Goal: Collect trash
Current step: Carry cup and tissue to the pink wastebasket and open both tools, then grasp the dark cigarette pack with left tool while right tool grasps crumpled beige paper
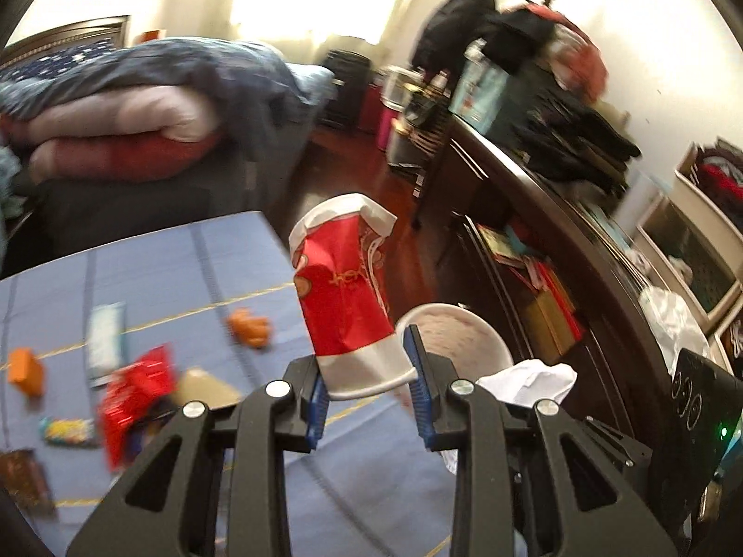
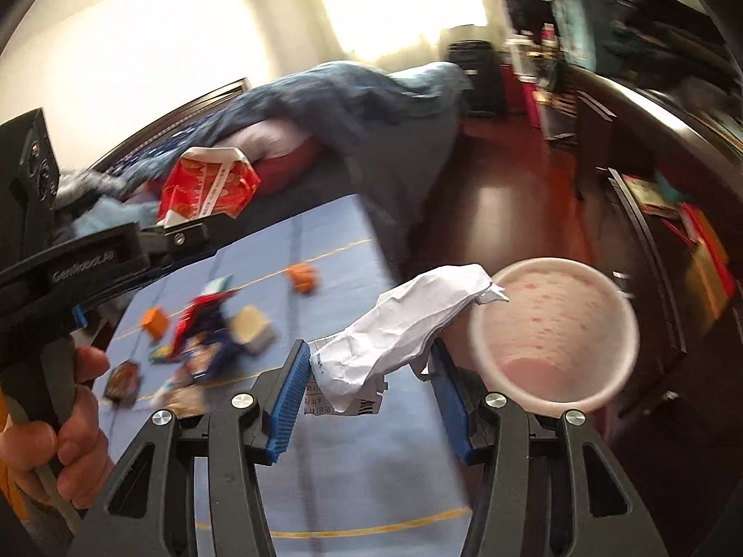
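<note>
The left gripper (image 1: 369, 385) is clenched on the bottom of a crushed red paper cup (image 1: 346, 292), which stands up between its pads over the right edge of the blue table (image 1: 195, 260). The right gripper (image 2: 371, 385) grasps a crumpled white paper (image 2: 404, 325), held beside a white bin (image 2: 552, 334) off the table's right edge. More wrappers (image 2: 204, 339) lie on the table's left side.

rumpled blue duvet (image 1: 195, 69) on bed; dark dresser (image 1: 580, 232); reddish wood floor (image 2: 506, 213)
</note>
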Action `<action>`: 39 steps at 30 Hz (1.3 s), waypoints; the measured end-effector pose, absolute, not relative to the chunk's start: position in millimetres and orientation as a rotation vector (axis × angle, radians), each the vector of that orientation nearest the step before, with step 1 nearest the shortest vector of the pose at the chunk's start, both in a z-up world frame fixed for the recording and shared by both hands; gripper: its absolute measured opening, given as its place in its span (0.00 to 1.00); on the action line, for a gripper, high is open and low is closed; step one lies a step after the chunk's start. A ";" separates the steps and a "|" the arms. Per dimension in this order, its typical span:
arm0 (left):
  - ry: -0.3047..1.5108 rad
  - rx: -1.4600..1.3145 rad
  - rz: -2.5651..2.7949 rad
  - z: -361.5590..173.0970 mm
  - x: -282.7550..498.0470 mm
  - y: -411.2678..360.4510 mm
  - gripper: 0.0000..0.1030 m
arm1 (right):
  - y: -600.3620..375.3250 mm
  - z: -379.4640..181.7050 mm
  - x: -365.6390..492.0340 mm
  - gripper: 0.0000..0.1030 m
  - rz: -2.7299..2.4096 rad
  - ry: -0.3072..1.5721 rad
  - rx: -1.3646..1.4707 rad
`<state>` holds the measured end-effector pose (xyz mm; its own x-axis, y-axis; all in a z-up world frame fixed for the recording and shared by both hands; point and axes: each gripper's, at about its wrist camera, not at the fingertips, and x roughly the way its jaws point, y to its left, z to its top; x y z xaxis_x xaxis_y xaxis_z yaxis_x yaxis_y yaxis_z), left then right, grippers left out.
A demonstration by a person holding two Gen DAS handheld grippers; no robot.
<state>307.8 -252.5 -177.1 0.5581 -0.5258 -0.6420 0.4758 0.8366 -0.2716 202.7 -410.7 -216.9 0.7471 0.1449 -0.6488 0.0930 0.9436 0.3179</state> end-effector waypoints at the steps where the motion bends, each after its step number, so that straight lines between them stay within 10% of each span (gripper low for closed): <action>1: 0.786 -0.062 -0.612 -179.9 310.3 -264.7 0.30 | -421.2 -220.3 203.4 0.51 0.000 0.732 0.354; 15: 0.942 0.026 -0.804 -248.6 360.6 -405.6 0.31 | -528.2 -281.6 234.0 0.52 -0.292 0.759 0.391; 30: 0.860 0.069 -0.698 -244.1 360.4 -381.5 0.88 | -519.7 -288.3 245.4 0.76 -0.332 0.755 0.329; 39: 0.812 0.064 -0.403 -220.0 349.1 -292.9 0.92 | -462.4 -254.4 235.4 0.86 -0.193 0.763 0.325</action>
